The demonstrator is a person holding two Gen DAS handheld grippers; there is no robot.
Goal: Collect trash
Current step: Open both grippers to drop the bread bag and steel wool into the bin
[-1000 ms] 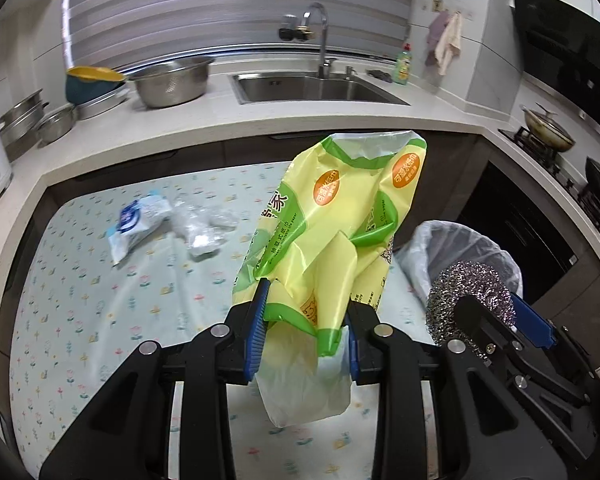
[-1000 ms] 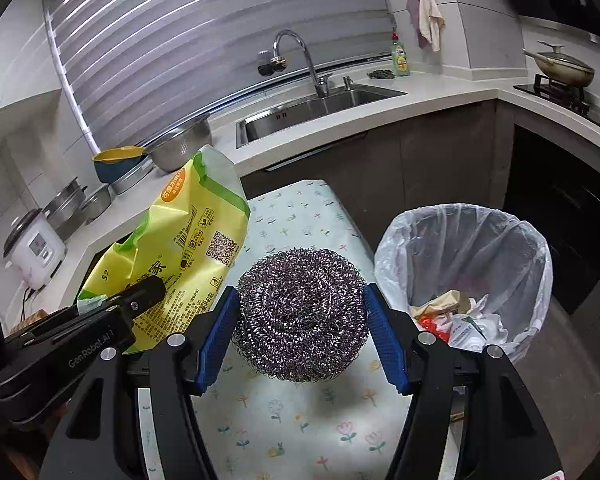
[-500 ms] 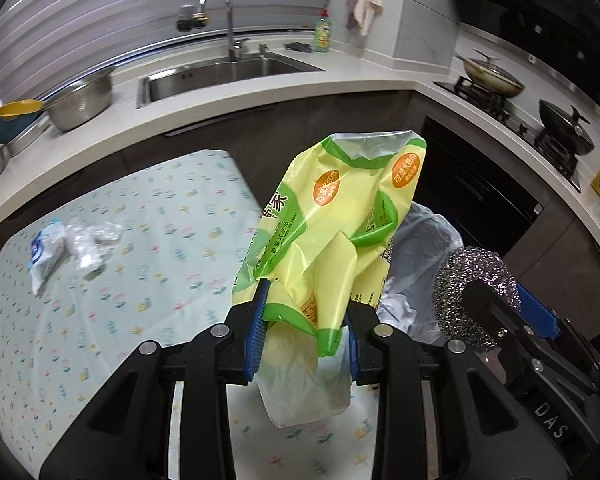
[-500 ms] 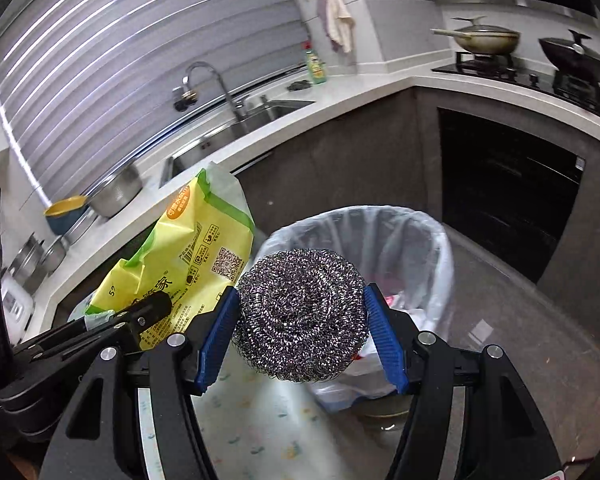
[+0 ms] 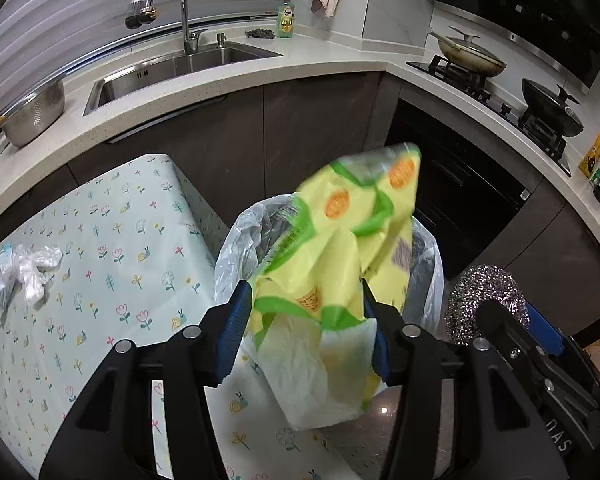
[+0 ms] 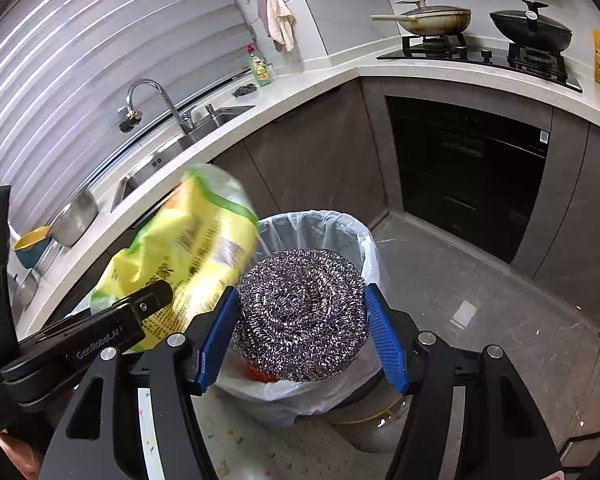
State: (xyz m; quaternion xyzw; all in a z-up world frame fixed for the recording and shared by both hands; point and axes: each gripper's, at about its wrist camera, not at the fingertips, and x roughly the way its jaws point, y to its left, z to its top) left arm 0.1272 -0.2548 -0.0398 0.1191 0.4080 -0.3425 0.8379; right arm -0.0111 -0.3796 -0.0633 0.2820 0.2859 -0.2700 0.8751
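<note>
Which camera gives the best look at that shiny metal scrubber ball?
The right wrist view: the steel wool scrubber sits large and sharp between the right gripper's blue pads, over the lined trash bin. The left wrist view shows only its upper part at the lower right, behind the gripper's black frame.

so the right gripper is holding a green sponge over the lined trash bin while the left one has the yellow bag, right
Not quite. The right gripper holds a steel wool scrubber, not a green sponge; the right wrist view shows the silvery metal coil between the blue fingers. The rest stands: it is over the lined trash bin, and the yellow bag is between the left gripper's fingers.
</note>
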